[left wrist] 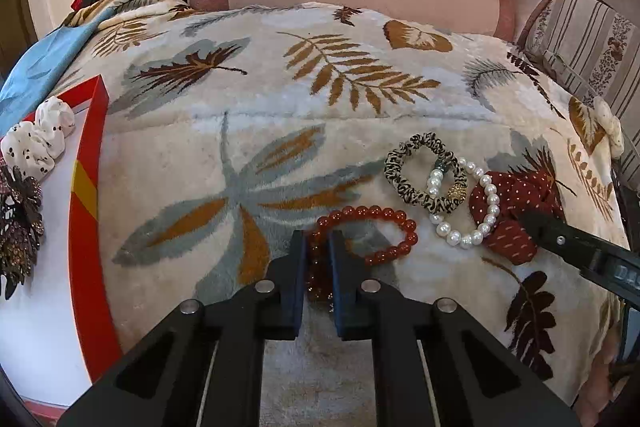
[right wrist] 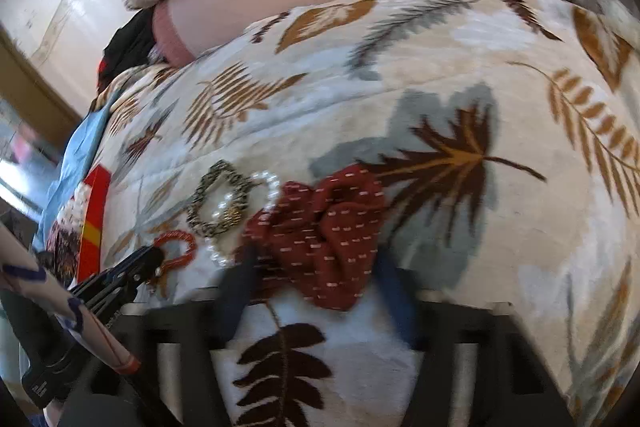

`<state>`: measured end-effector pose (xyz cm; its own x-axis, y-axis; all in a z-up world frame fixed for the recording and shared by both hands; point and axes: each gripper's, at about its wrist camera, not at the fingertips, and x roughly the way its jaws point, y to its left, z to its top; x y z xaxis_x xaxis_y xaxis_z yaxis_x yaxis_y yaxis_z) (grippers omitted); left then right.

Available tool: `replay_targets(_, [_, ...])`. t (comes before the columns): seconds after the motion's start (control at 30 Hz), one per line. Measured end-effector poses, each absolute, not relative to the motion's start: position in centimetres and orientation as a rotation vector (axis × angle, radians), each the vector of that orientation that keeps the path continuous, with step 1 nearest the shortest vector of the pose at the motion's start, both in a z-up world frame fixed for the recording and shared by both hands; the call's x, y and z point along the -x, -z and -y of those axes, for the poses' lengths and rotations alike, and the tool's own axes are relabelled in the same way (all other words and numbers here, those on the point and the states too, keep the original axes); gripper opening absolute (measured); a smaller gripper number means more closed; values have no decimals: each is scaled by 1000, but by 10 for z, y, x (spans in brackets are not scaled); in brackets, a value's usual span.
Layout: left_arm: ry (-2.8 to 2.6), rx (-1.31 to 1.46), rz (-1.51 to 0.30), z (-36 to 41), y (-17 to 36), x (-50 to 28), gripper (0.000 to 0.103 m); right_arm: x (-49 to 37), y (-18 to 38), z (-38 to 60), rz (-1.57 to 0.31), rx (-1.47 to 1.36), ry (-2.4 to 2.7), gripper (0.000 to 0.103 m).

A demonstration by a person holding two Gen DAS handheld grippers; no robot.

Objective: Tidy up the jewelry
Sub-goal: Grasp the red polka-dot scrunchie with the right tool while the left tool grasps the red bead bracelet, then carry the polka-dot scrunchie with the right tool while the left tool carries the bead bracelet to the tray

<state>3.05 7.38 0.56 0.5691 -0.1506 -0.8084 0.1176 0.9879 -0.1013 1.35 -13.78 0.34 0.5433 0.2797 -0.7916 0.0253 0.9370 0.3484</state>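
Note:
My left gripper point(left wrist: 318, 239) is shut on the near end of an orange-red bead bracelet point(left wrist: 384, 235) lying on the leaf-print blanket. Beside it lie a leopard-print scrunchie point(left wrist: 416, 169), a pearl bracelet point(left wrist: 476, 215) and a dark red dotted scrunchie point(left wrist: 516, 211). My right gripper point(right wrist: 316, 259) is open, its fingers on either side of the red scrunchie point(right wrist: 324, 227); the view is blurred. The right gripper shows at the right of the left wrist view point(left wrist: 568, 239). The left gripper shows in the right wrist view point(right wrist: 140, 263) by the bead bracelet point(right wrist: 176, 247).
A red-rimmed white tray point(left wrist: 86, 187) at the left holds a white spotted scrunchie point(left wrist: 40, 139) and a dark flower brooch point(left wrist: 20, 223). Pink bolster and striped cushions lie behind the blanket. A cream scrunchie point(left wrist: 610, 125) sits at the right edge.

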Motion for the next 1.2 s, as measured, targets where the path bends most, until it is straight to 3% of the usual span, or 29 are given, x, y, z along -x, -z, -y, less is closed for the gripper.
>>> replay_targets(0.17, [168, 73, -951, -78, -4, -31, 10, -6, -12, 134, -940, -304, -166, 11])
replay_targets(0.6, [183, 99, -855, -77, -18, -5, 7, 29, -64, 163, -641, -310, 21, 10])
replay_targets(1.2, [217, 103, -732, -77, -53, 62, 7, 54, -70, 129, -642, -279, -169, 10])
